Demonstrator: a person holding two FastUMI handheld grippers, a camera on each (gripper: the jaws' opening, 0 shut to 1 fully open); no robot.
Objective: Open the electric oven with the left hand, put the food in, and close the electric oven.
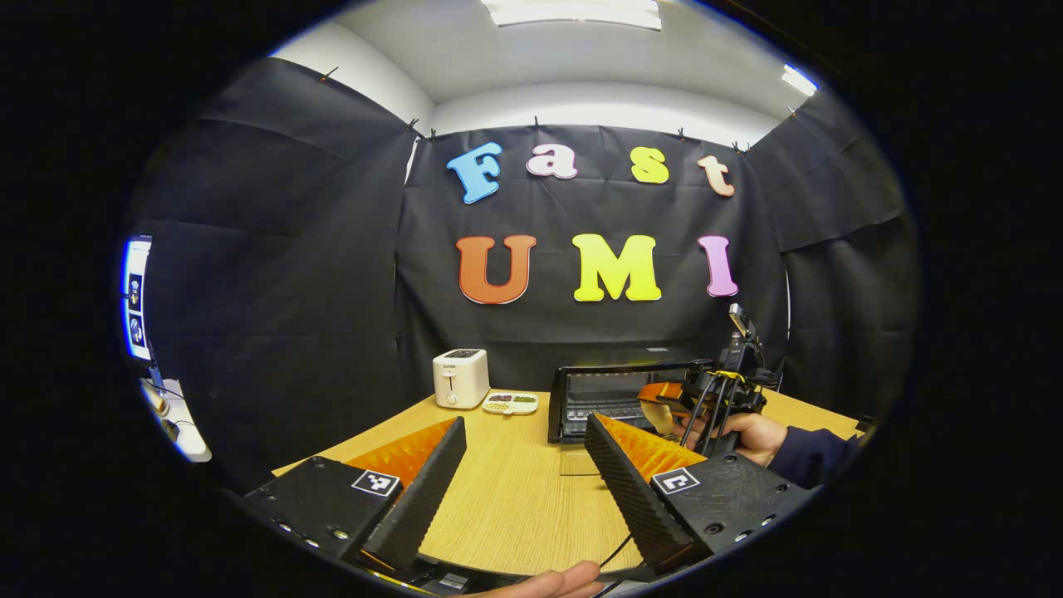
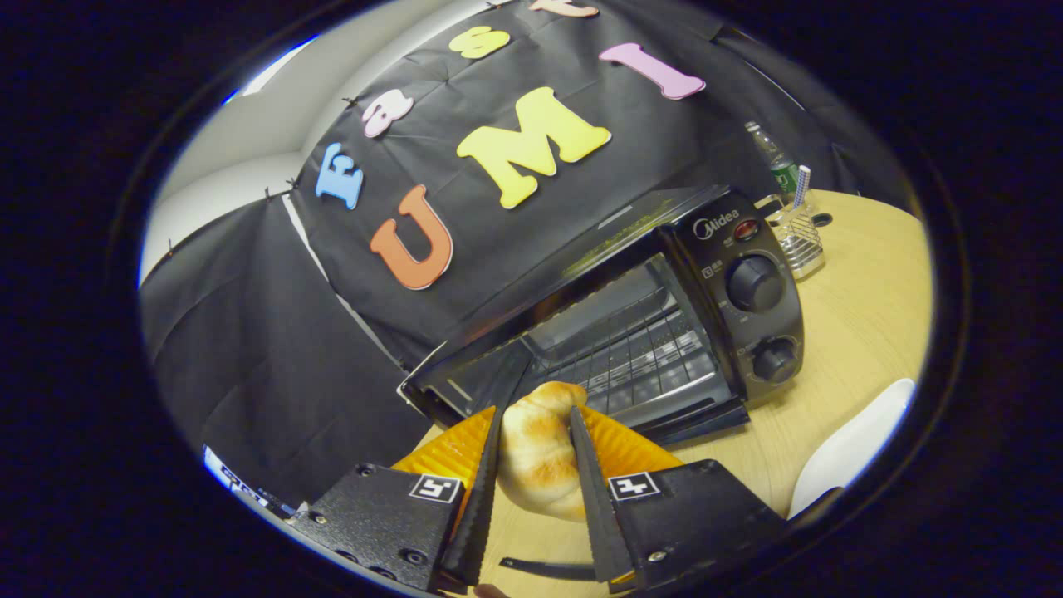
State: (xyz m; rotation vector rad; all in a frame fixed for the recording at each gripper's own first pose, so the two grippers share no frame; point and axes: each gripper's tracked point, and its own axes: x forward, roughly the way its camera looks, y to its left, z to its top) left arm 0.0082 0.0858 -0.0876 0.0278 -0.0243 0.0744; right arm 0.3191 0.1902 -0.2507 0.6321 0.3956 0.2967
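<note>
The black electric oven [image 1: 610, 397] stands at the back of the wooden table with its door lowered flat in front of it. In the right gripper view the oven [image 2: 751, 282] shows an open cavity and a bare wire rack [image 2: 635, 340]. My right gripper [image 2: 536, 413] is shut on a golden bread roll [image 2: 540, 457], held just in front of the opening. In the left gripper view that right gripper [image 1: 664, 403] and the hand [image 1: 751, 436] holding it hover at the oven's mouth. My left gripper [image 1: 524, 422] stands open over the table, well short of the oven, with nothing between its fingers.
A white toaster [image 1: 461, 378] and a small divided dish [image 1: 511, 403] sit left of the oven. A white plate [image 2: 855, 448] lies at the right, near the oven. Behind it stand a wire holder [image 2: 801, 237] and a bottle [image 2: 776, 162].
</note>
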